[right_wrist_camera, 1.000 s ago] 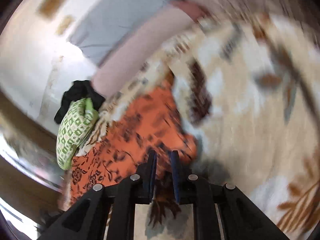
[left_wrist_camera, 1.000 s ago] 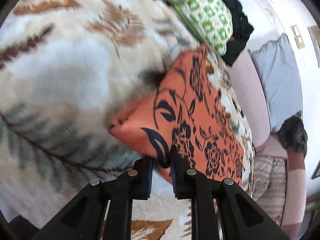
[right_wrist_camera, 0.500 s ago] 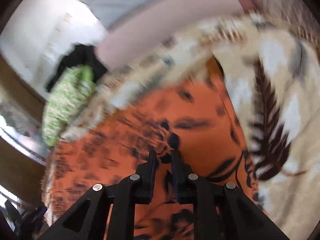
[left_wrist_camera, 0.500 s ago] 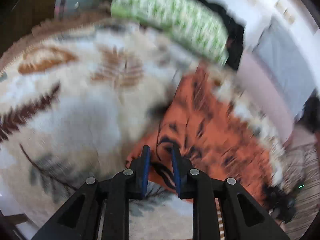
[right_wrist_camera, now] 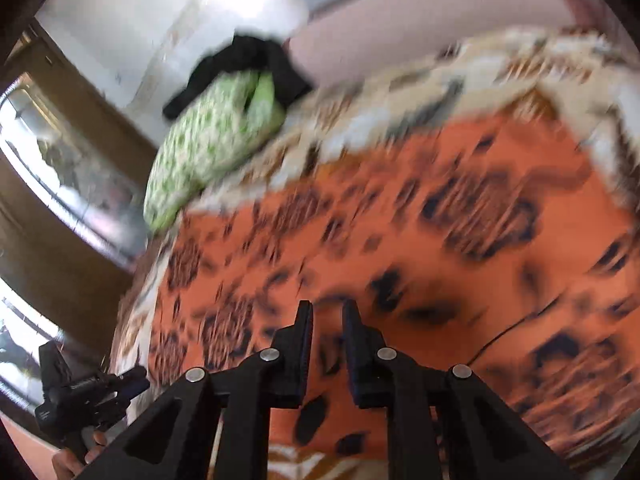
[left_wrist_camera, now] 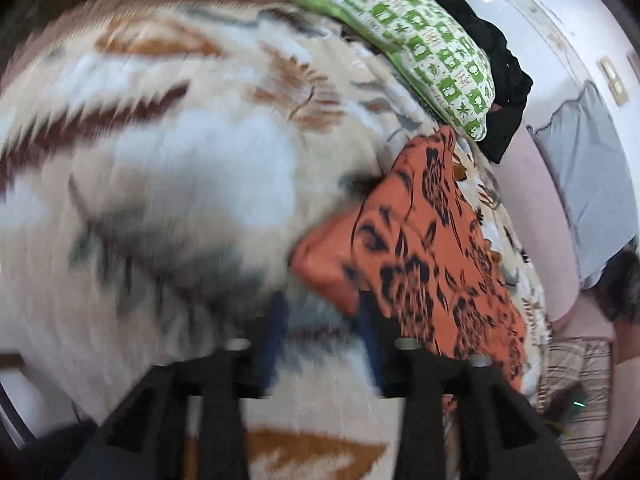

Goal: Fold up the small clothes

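Note:
An orange garment with a black floral print lies on a cream leaf-patterned blanket. In the left wrist view my left gripper is open, its fingers spread wide, with the garment's near corner just ahead between them and nothing held. In the right wrist view the same garment lies spread wide under my right gripper, whose fingers stand a narrow gap apart over the cloth. Both views are motion-blurred. The left gripper also shows in the right wrist view, at the lower left.
A green-and-white patterned pillow and a black garment lie at the bed's far end by a white wall. A pink sofa back with a grey cushion runs along the right. A wooden frame with glass stands left.
My left gripper has opened and let go of the garment's corner, which now lies on the blanket. My right gripper has swung over the spread garment, its fingers slightly parted.

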